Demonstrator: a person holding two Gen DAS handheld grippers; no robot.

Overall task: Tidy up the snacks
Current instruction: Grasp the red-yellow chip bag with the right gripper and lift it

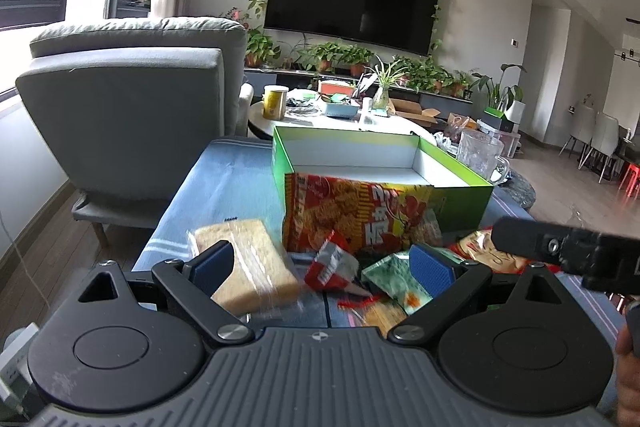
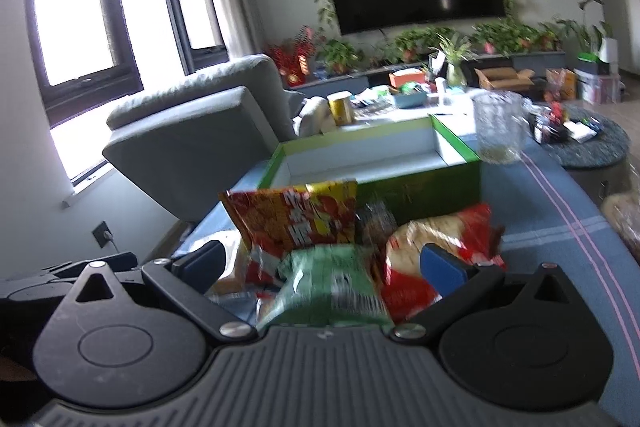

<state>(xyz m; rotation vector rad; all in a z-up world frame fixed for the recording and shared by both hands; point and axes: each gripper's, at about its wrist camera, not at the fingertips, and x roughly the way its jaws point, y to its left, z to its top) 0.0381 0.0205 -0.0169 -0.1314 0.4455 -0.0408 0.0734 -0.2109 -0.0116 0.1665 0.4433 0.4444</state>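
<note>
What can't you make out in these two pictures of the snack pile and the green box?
- Left wrist view: the floor of the green box is hidden by its own front wall and the tall red-yellow bag.
- Left wrist view: the small red packet is motion-blurred, so its print is unreadable.
- Right wrist view: the green packet between the right tongs is blurred; label unreadable, and its lower end is hidden by the tool body.

Left gripper (image 1: 324,263) and right gripper (image 2: 322,265) both level, jaws spread wide, nothing clamped between pads.
</note>
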